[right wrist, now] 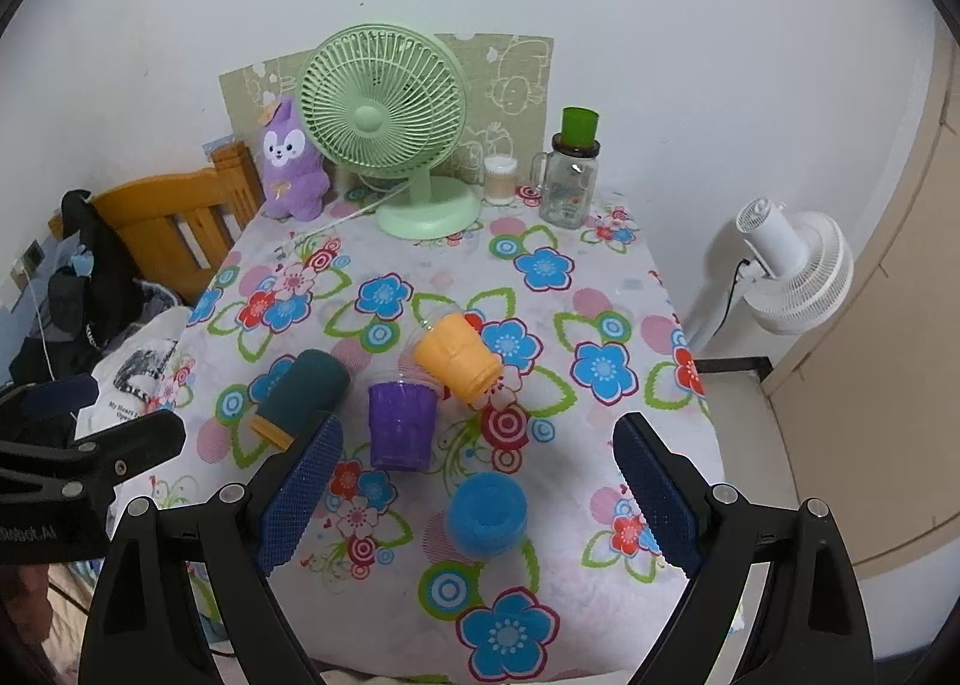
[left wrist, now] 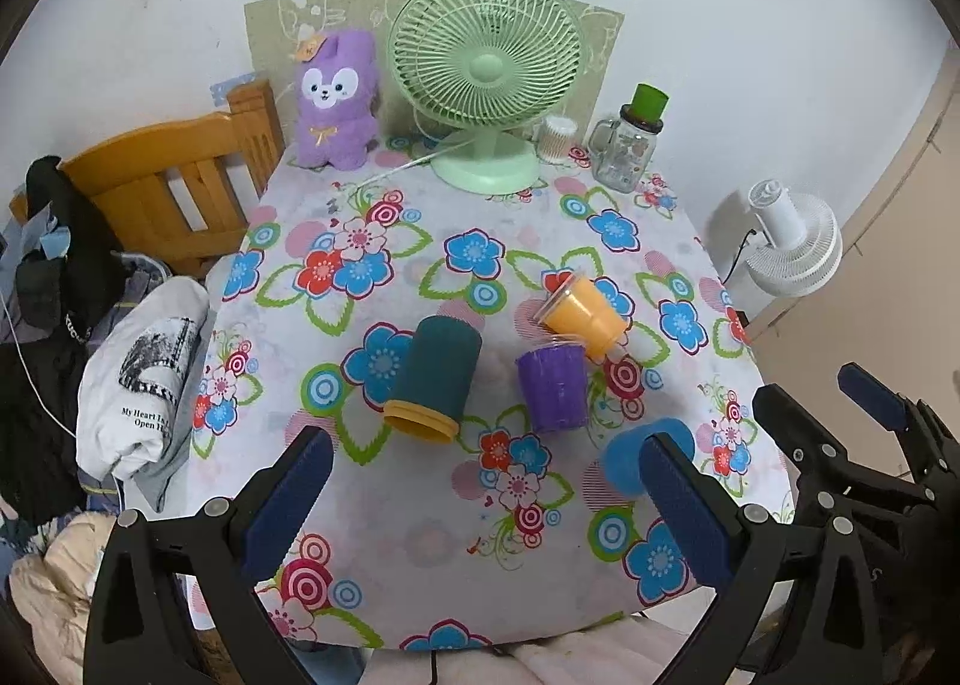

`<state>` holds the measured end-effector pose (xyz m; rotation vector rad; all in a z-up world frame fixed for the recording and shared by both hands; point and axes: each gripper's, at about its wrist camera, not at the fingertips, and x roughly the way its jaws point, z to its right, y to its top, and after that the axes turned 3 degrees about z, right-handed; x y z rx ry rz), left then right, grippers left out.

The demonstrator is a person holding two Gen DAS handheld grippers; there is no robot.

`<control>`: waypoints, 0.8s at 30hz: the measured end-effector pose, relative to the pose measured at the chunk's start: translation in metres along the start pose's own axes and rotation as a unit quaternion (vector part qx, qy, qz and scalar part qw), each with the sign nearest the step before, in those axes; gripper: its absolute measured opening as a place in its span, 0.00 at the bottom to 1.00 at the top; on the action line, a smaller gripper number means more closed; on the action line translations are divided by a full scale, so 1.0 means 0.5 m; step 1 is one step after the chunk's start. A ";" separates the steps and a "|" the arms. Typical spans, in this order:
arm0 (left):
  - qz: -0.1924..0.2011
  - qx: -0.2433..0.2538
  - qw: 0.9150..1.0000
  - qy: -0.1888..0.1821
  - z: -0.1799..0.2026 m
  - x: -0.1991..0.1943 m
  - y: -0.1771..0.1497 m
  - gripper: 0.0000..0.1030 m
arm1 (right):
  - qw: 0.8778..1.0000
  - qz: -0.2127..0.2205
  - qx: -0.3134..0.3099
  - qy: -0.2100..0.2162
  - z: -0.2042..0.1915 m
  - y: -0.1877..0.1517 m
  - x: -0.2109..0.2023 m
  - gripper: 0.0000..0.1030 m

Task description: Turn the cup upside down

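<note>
Four cups are seen on the floral tablecloth [right wrist: 600, 445]. The purple cup [right wrist: 401, 424], ribbed and translucent, is stood upright near the table's middle, its long axis vertical and its clear-rimmed mouth up. The orange cup [right wrist: 459, 358] is laid on its side just behind it, mouth turned toward the far left. The dark green cup [right wrist: 303, 394], with a yellow rim, is laid on its side to the left, rim toward the near edge. The blue cup [right wrist: 487, 512], of a fuzzy texture, is stood nearest. The left gripper [left wrist: 486, 496] and the right gripper [right wrist: 480, 496] are both held spread wide, nothing grasped, above the near edge.
</note>
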<state>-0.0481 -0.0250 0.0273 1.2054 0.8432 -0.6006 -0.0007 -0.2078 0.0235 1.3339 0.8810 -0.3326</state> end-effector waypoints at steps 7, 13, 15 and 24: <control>0.009 0.013 1.000 0.003 0.009 -0.006 -0.003 1.00 | 1.000 -0.006 0.003 -0.006 -0.005 -0.007 -0.009 0.91; 0.014 0.020 1.000 0.000 0.020 -0.008 0.002 1.00 | 1.000 -0.004 0.007 -0.006 -0.002 -0.008 -0.014 0.91; 0.015 0.021 1.000 0.000 0.023 -0.009 0.003 1.00 | 1.000 -0.004 0.006 -0.007 -0.001 -0.007 -0.014 0.91; 0.015 0.022 1.000 0.002 0.026 -0.010 0.006 1.00 | 1.000 -0.004 0.005 -0.007 0.003 -0.006 -0.014 0.91</control>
